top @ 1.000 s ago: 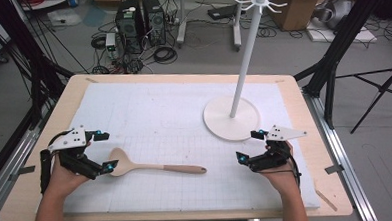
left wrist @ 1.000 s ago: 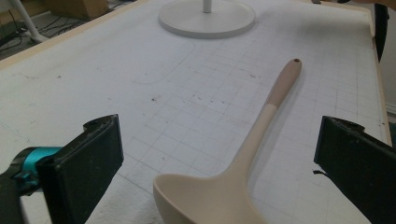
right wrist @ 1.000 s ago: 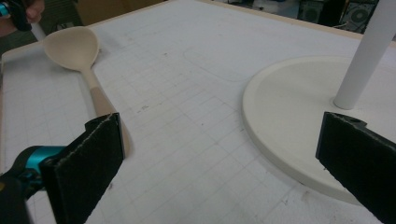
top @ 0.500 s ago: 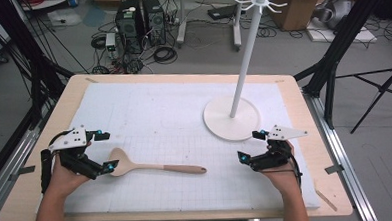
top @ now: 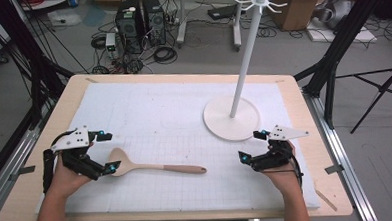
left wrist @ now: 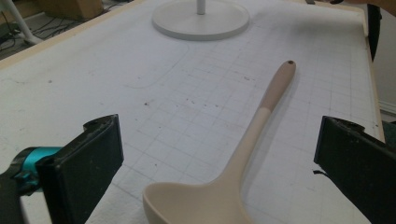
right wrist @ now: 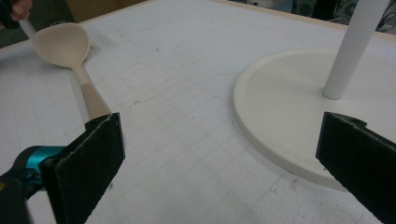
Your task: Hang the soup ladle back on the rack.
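**Ana:** Spoon (top: 151,167), the beige one, lies flat on the white gridded mat (top: 164,112), toward the near left of the table (top: 304,111). Its bowl points to nine o'clock and its handle runs to three o'clock, ending in a small hanging hole.

**Ben:** The left gripper (top: 104,153) sits right at the bowl. In the left gripper view the bowl (left wrist: 196,205) lies between the two black jaws, which stand spread wide with nothing pinched. They look close to it but not touching.

**Ana:** The right gripper (top: 253,145) rests at about three o'clock from the handle tip, a little apart from it. Its jaws are spread too and hold nothing. In the right gripper view the handle (right wrist: 93,100) passes behind its left jaw.

**Ben:** How does the spoon likely handle?

**Ana:** It looks light, probably wood or silicone over a stiff core, so it should not bend much. The matte surface suggests a fair grip, not slippery. It does not look fragile.

**Ben:** Where to take hold?

**Ana:** Judging from the shape, the neck just past the bowl or the darker end of the handle suits a two-jaw pinch. The bowl itself is broad and curved, so jaws may slide off it.

**Ben:** The white hook stand (top: 234,116) waits at one o'clock from the spoon, well apart. Its hooks (top: 259,0) sit high, so a hold that leaves the hole free seems wise.
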Demonstrator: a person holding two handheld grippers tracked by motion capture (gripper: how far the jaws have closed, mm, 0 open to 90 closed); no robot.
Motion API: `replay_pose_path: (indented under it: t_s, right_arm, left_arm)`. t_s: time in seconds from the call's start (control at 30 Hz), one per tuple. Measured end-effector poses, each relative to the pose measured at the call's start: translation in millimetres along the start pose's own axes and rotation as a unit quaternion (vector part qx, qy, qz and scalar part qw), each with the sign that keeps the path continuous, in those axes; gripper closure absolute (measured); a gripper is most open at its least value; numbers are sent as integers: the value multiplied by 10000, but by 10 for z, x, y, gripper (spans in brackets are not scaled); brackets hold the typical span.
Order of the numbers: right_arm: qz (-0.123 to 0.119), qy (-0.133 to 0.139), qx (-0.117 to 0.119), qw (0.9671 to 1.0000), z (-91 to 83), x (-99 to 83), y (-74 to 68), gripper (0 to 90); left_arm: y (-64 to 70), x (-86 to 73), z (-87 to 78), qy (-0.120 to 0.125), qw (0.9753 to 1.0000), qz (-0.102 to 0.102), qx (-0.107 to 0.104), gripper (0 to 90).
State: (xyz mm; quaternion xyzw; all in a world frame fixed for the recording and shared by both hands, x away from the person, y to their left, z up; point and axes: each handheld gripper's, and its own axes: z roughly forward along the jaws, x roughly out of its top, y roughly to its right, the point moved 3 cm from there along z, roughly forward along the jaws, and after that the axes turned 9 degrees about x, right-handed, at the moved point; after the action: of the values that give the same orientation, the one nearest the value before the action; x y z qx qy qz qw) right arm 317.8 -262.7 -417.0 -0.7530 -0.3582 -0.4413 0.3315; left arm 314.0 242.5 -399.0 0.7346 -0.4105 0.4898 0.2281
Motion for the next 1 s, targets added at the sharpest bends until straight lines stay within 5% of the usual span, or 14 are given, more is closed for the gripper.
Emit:
replay_pose_path:
  t_s: [0.23,0.67,1.0]
  right_arm:
    - [22,29,-12,10000,-11,-9,19,3]
    - [76,-52,17,10000,14,-33,37,3]
    - [91,-90,18,9999,25,-39,45,3]
  left_arm:
    - [10,100,22,-20,9999,117,-51,17]
    - [138,372,323,-334,9977,434,-406,17]
    - [299,396,646,-836,9914,673,-747,17]
